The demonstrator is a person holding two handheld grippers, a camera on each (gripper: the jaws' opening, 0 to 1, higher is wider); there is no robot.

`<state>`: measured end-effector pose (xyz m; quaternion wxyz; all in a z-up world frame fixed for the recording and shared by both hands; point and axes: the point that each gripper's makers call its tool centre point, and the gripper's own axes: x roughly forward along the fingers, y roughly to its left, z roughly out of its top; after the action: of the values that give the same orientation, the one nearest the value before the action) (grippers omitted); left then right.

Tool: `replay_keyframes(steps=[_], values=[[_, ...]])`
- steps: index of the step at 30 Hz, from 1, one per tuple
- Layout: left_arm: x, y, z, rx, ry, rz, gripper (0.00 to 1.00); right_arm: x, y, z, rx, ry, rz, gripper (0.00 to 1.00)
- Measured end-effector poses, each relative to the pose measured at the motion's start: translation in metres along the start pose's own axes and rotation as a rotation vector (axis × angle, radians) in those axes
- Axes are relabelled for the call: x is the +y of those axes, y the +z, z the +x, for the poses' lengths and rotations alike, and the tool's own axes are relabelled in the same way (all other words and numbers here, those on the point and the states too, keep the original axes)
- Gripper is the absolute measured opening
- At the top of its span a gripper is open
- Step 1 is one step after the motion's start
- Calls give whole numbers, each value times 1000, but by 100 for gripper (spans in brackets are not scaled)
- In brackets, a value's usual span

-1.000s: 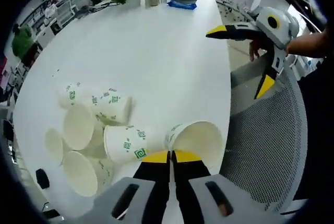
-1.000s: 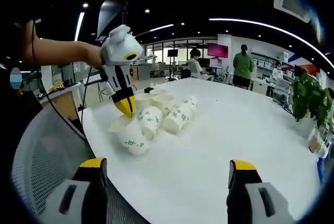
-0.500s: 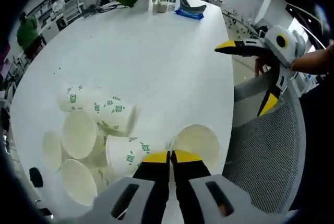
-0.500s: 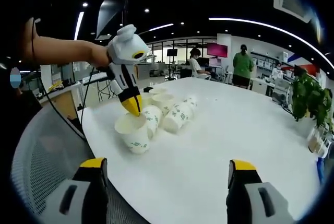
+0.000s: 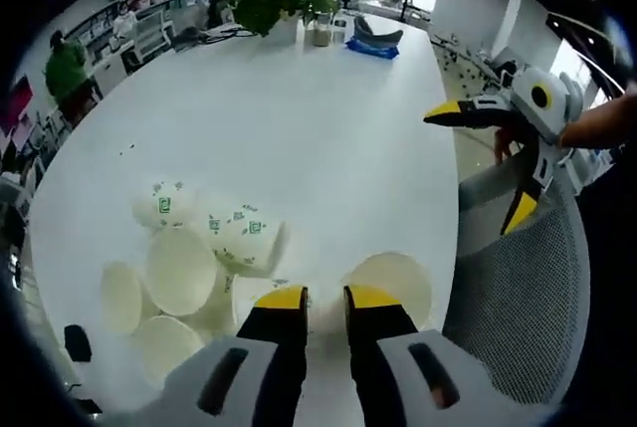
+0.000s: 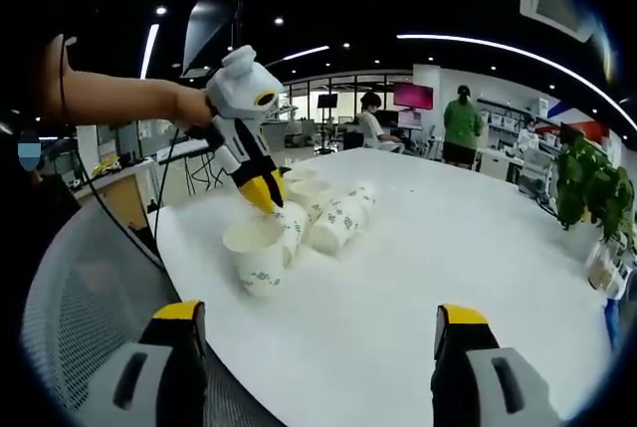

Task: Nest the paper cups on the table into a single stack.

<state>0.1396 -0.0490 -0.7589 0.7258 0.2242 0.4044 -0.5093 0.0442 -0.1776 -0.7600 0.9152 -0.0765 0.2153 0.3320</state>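
Paper cups [image 5: 214, 268] lay clustered at the white table's [image 5: 299, 118] near edge as your left gripper [image 5: 324, 299], jaws just parted, released one cup [image 6: 255, 253] standing upright, a stack base, while your right gripper [image 6: 318, 342] waited wide open.

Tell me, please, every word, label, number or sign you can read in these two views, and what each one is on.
None can be read.
paper cups: green square marks, a pattern, not letters.
Pink wall screen: too small and blurred to read.
Blue packet at the table's far end: no legible print.
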Motion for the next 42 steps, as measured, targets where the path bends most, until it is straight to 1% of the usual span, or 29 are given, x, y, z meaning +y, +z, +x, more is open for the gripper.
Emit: replay_keyframes(steps=[1,2,3,6,8,12,15,17,22,23,25,30,32,35,37,42], values=[[8,-2,-1,-6,9,2,15,0,0,0,-1,1,0,97],[10,-2,-2,-11,15,3,16,0,0,0,0,2,0,97],[8,-2,-5,-19,23,2,16,1,0,0,0,3,1,97],[15,-4,-7,-48,34,1,19,1,0,0,1,2,0,97],[22,-8,-8,-54,50,-5,20,1,0,0,1,2,1,97],[25,-14,-12,-65,87,-9,25,1,0,0,2,0,2,96],[33,-19,-16,-86,111,-15,28,1,-1,0,6,1,3,96],[36,-21,-20,-99,127,-28,28,1,0,0,6,1,3,96],[41,-23,-26,-137,139,-46,29,2,0,0,8,4,4,96],[38,-23,-27,-144,136,-51,30,3,0,0,8,5,4,96],[39,-24,-28,-160,138,-55,32,2,-1,0,9,5,4,96],[41,-27,-36,-202,150,-66,32,1,-1,0,9,1,8,95],[41,-30,-38,-208,159,-67,31,1,-1,0,10,1,9,95],[52,-35,-46,-230,202,-66,29,1,-2,0,13,3,11,95],[56,-37,-50,-242,225,-73,27,1,-2,0,13,6,12,95],[65,-42,-52,-244,259,-85,27,1,-3,1,15,9,12,95]])
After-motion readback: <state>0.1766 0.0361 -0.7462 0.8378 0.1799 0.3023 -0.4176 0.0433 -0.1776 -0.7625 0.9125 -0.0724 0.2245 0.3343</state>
